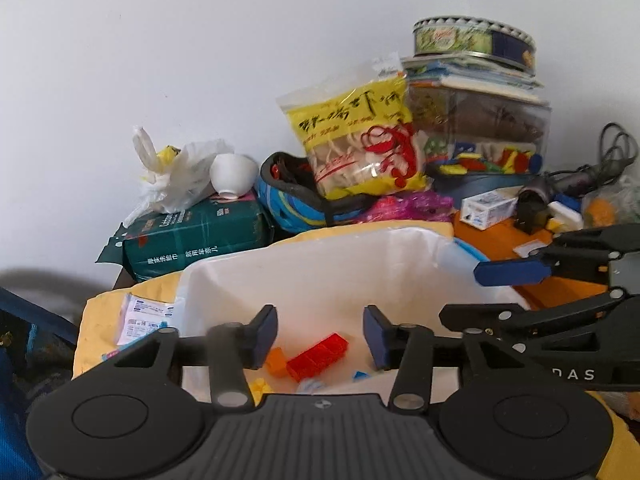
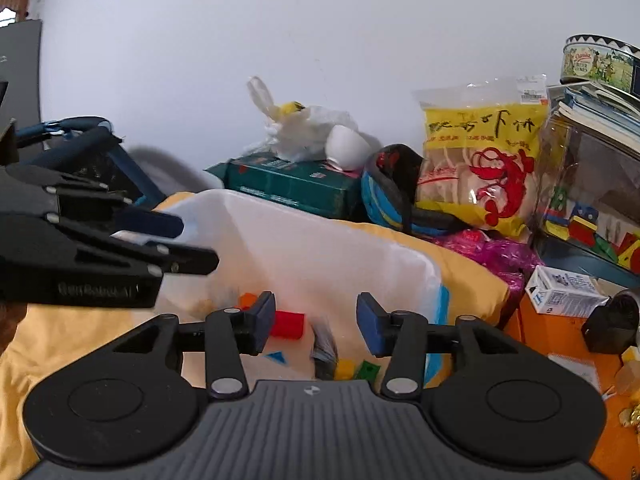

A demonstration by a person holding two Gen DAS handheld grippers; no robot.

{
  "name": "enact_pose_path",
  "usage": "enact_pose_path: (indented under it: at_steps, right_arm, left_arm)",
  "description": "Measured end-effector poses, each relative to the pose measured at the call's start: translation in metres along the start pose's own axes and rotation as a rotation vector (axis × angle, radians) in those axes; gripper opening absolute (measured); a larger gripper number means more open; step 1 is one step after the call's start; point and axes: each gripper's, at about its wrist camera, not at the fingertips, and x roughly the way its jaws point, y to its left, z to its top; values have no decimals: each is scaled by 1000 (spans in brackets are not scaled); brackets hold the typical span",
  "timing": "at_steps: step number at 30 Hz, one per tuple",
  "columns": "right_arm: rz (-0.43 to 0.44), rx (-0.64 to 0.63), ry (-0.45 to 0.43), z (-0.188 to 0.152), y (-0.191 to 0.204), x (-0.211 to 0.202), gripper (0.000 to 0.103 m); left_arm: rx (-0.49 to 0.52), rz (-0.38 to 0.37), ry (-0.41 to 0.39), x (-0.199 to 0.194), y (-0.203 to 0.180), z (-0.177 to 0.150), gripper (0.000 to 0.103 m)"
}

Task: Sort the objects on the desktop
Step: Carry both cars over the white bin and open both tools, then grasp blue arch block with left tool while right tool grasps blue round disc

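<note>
Behind the translucent, smooth plastic bin (image 1: 312,264) stand a glossy crinkled snack bag (image 1: 360,140), a matt white ceramic bowl (image 1: 233,174) and a shiny printed metal tin (image 1: 474,40); yellow cloth (image 2: 472,276) lies under it.

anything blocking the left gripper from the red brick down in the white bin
Nothing visible does. The left gripper hangs with open, empty jaws above the white bin, and the red brick lies uncovered on the bin floor below the gap. The right gripper is off to the side.

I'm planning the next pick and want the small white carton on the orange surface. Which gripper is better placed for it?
Probably the right gripper: the white carton lies on its side, and the left gripper would have to cross it. Both stand open and empty over the white bin.
</note>
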Motion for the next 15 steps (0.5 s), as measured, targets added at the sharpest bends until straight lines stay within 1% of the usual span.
enact_pose_path:
  at_steps: [1,3,5,7,10,12,15]
  right_arm:
    - [7,-4,-4,-3,2,-6,50]
    - [23,14,-11,-10,3,-16,59]
    - [69,47,1,-21,6,-27,59]
    - [119,46,17,-35,10,-39,59]
    - [162,32,89,-61,21,-52,59]
    - [198,54,147,-78,26,-57,59]
    - [222,100,233,-105,33,-65,59]
  left_arm:
    - [5,-13,-6,-8,-1,-3,60]
    - [31,-32,-5,-24,-5,-13,61]
    - [54,-58,-3,-40,-10,-26,62]
    - [73,-80,15,-55,-16,-42,62]
    - [112,-81,87,-71,-30,-73,62]
    - [127,-98,145,-77,-38,-98,62]
    - [148,-94,231,-81,-48,-132,62]
